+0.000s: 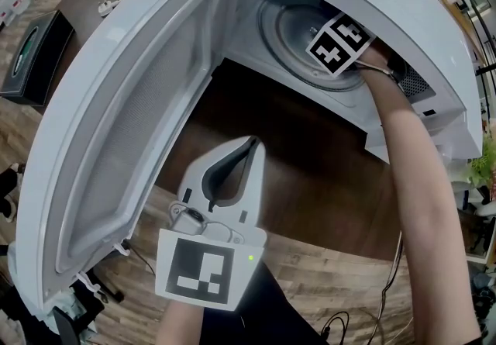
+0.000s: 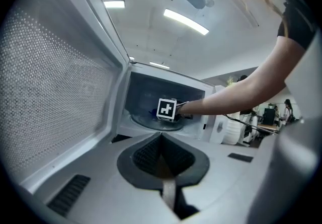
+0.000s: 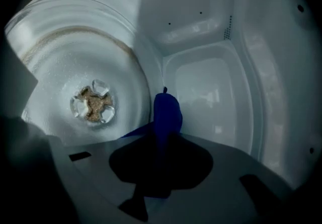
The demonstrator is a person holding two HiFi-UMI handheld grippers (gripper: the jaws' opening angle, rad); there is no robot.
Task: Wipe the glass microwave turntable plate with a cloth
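Note:
The glass turntable plate (image 1: 298, 33) lies inside the open white microwave (image 1: 434, 41). In the right gripper view the plate (image 3: 75, 57) shows a brownish ring and crumbs in its centre hub (image 3: 93, 102). My right gripper (image 3: 163, 117) is shut on a blue cloth (image 3: 167, 109), near the plate's right rim and the back wall. From the head view only its marker cube (image 1: 339, 43) shows over the plate. My left gripper (image 1: 236, 169) is shut on nothing, held outside over the wooden table in front of the oven. In the left gripper view it (image 2: 161, 140) faces the cavity and that cube (image 2: 167, 108).
The microwave door (image 1: 116, 126) swings wide open to the left and stands close beside my left gripper. The brown wooden table (image 1: 302, 157) carries the oven. A black box (image 1: 35, 49) sits on the floor at far left. Cables (image 1: 364, 320) trail below the table edge.

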